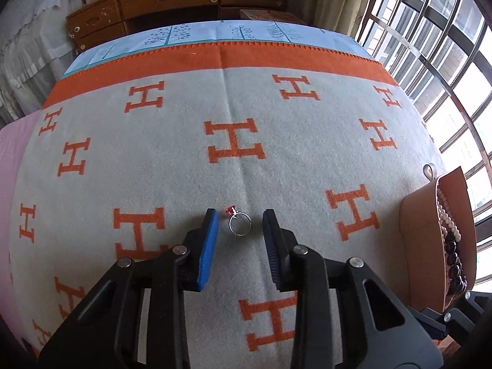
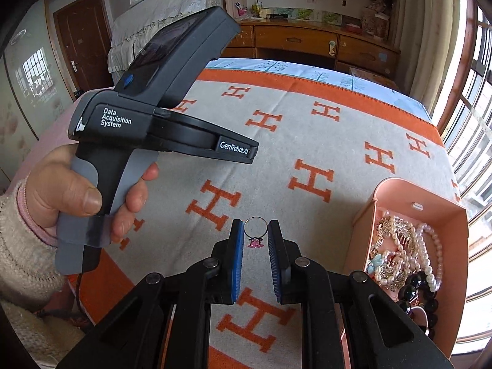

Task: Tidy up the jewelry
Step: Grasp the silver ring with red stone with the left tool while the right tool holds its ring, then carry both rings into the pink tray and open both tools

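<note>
Nearest to us, the right tool (image 2: 255,222) is clamped on the pink-stone ring (image 2: 255,242). Its blue pads press the band from either side, the band stands upright at the tips and the stone hangs towards the camera. The open jewelry box (image 2: 366,215) sits just to the right of this tool, already holding pearls (image 2: 427,240), dark beads and a sparkly comb. We judge the coming move to be a short carry rightwards over the box's near wall, and the right hand is clearly the nearer one for it. The wall stands up from the blanket (image 1: 184,169), so we would want the ring to clear that rim before letting go. Further from the box, the left tool (image 1: 240,212) points down at a second ring, the red-stone ring (image 1: 229,210). That ring lies flat on the blanket between the tool's two tips, stone towards the far left, and the jaws are apart and touch neither side. From that ring the box lies well off to the right, near the bed's window edge. A person's hand (image 2: 77,196) grips the left tool's handle. Around both rings the blanket is bare, which leaves free room to move. Beyond the bed's far edge stand wooden drawers.
</note>
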The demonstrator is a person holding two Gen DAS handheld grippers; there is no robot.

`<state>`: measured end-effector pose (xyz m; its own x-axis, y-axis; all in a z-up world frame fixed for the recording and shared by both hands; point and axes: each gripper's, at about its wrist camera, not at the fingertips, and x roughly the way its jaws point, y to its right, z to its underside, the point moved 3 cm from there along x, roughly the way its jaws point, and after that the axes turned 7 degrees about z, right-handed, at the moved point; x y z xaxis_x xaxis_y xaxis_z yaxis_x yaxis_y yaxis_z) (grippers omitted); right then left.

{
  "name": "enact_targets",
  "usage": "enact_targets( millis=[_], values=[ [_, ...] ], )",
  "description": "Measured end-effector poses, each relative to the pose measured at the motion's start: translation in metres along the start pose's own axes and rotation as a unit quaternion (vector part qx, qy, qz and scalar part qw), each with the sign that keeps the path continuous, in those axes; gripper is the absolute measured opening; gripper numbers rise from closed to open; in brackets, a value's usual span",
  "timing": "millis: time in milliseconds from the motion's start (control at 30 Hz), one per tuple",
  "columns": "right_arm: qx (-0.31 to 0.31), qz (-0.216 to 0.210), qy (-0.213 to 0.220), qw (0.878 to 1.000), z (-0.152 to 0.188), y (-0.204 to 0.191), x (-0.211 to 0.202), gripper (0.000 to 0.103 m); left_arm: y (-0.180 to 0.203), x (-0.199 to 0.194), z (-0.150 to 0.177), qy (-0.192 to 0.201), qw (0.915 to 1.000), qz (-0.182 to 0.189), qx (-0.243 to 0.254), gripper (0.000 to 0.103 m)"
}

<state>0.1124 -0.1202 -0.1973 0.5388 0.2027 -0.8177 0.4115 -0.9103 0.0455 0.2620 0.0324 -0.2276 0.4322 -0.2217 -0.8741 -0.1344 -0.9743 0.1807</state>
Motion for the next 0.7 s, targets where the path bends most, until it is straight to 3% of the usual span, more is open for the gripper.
enact_targets(
  millis=[167,300,700],
  values=[
    [0.012,-0.006,0.004,1.0,0.002,0.005,-0.003,0.016,-0.001,0.002,-0.002,0.005,0.9999,-0.006,-0.008,0.004],
    [0.02,-0.007,0.009,1.0,0.003,0.01,-0.007,0.016,-0.001,-0.01,0.001,0.015,0.9998,-0.01,-0.008,0.0],
    [0.058,0.0,0.045,0.997,0.003,0.031,-0.035,0.016,0.032,-0.067,0.008,0.069,0.9967,-0.017,0.039,0.0]
  ],
)
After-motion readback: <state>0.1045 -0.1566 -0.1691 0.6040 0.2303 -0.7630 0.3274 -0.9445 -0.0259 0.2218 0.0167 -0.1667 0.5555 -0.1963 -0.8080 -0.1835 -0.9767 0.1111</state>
